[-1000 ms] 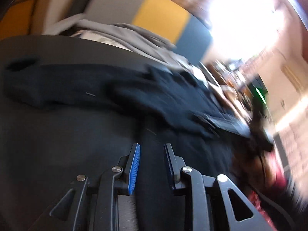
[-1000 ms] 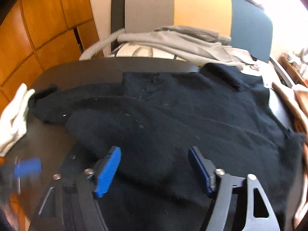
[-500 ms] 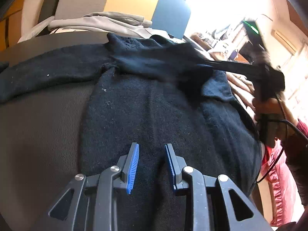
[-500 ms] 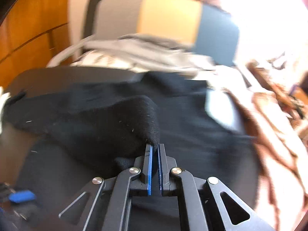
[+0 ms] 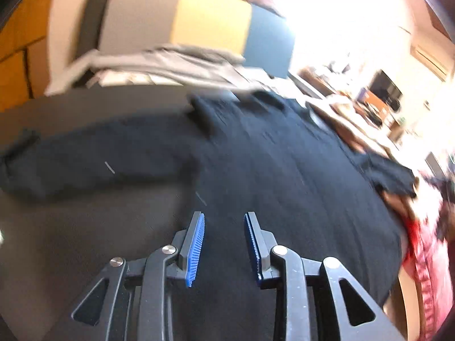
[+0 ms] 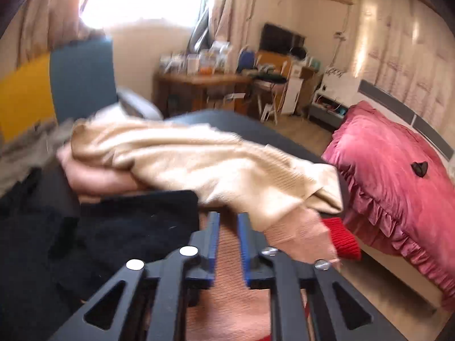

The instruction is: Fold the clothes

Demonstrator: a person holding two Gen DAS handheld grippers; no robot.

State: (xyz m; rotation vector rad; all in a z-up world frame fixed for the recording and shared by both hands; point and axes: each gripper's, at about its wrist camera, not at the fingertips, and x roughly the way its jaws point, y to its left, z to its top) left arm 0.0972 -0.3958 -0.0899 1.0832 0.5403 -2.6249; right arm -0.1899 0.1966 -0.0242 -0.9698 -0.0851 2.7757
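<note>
Folding has barely begun, I judge: the black sweater (image 5: 284, 176) lies spread flat across the dark surface (image 5: 71, 227), one sleeve (image 5: 85, 156) stretched out toward 9 o'clock and the other hanging over the rim at 3 o'clock. My left claw (image 5: 224, 241) hovers released above the hem, gripping nothing. My right claw (image 6: 229, 244) is parted too, empty, over a pinkish garment (image 6: 233, 298) beside the sweater's edge. Both sleeves and the body fold seem left to do. Bare surface lies open at 8 o'clock; a beige sweater (image 6: 199, 156) crowds the right side, and grey clothes (image 5: 170, 59) pile at 12 o'clock
</note>
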